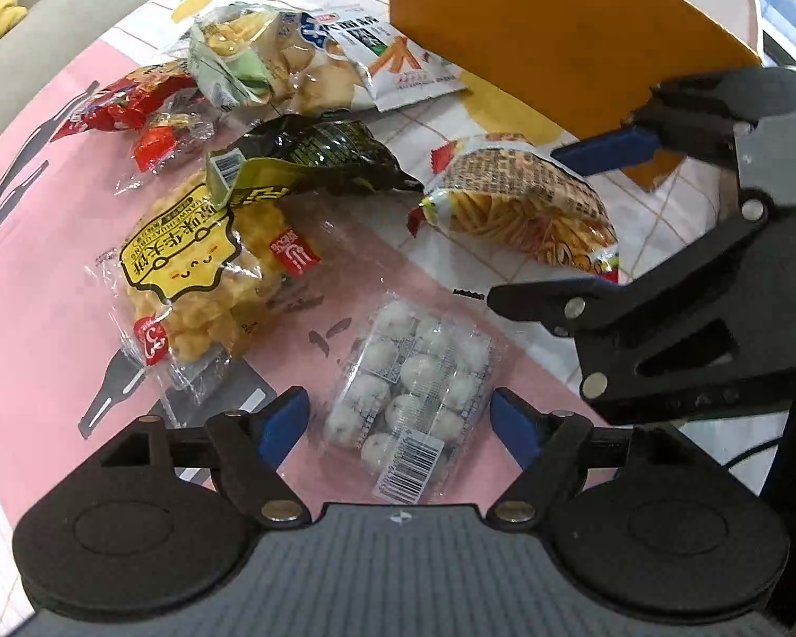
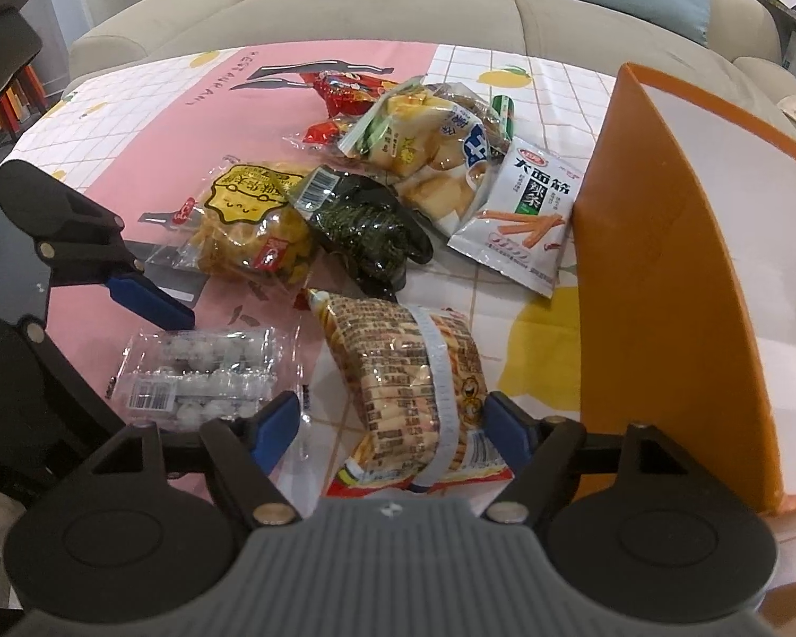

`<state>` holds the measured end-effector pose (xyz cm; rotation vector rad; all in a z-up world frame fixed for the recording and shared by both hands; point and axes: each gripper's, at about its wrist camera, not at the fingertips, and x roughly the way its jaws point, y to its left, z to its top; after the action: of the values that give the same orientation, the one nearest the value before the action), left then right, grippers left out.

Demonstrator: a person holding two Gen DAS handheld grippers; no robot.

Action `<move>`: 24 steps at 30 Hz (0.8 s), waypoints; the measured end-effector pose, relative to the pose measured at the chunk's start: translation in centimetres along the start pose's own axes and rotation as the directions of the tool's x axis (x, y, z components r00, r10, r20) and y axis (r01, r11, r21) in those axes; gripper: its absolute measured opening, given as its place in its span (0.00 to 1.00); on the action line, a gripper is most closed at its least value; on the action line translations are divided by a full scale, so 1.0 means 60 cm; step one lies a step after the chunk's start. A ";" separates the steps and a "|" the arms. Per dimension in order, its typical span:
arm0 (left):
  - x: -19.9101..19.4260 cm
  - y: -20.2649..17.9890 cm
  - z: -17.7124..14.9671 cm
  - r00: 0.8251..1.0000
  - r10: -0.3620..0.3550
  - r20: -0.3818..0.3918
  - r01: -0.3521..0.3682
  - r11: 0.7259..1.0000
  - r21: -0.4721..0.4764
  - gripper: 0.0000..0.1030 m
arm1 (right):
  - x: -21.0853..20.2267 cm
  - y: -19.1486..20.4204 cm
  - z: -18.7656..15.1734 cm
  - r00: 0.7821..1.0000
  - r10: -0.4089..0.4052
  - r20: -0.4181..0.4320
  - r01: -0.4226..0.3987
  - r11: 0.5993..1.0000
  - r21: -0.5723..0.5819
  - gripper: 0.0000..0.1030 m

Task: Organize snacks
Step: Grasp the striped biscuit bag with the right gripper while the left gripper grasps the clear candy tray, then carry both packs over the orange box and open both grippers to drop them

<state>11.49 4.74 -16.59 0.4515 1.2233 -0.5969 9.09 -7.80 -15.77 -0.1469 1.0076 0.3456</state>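
A clear pack of white round sweets (image 1: 414, 387) lies flat on the pink tablecloth, between the fingers of my left gripper (image 1: 398, 419). The gripper is open and its blue pads stand clear of the pack on both sides. A bag of crunchy noodle sticks (image 2: 414, 371) lies between the fingers of my right gripper (image 2: 392, 424), also open, with the right pad close against the bag and the left pad well apart. The left wrist view shows that bag (image 1: 525, 212) under the right gripper's blue finger (image 1: 605, 151). The orange box (image 2: 663, 265) stands to the right.
A loose pile lies beyond: a yellow puffed-snack bag (image 2: 249, 217), a black bag (image 2: 366, 233), a white spicy-strip packet (image 2: 520, 212), a rice-cracker bag (image 2: 424, 159) and red packets (image 2: 345, 87). A grey sofa (image 2: 398, 16) runs behind the table.
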 end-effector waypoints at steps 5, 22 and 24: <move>-0.003 -0.001 0.002 1.000 0.007 -0.005 -0.007 0.998 -0.060 0.78 | 0.001 -0.001 0.000 1.000 -0.025 0.005 0.025 1.000 0.000 0.61; -0.064 0.012 -0.022 0.996 0.075 0.042 -0.048 0.891 -0.451 0.68 | -0.054 -0.014 0.013 0.996 -0.024 0.084 0.018 0.997 0.078 0.41; -0.079 0.021 -0.027 0.995 0.076 0.062 -0.032 0.849 -0.527 0.68 | -0.070 -0.017 0.019 0.995 -0.015 0.102 0.005 0.996 0.094 0.40</move>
<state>10.09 7.57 -12.49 -0.0048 1.2325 -0.2069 8.32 -9.33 -11.65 -0.0490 0.9193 0.2932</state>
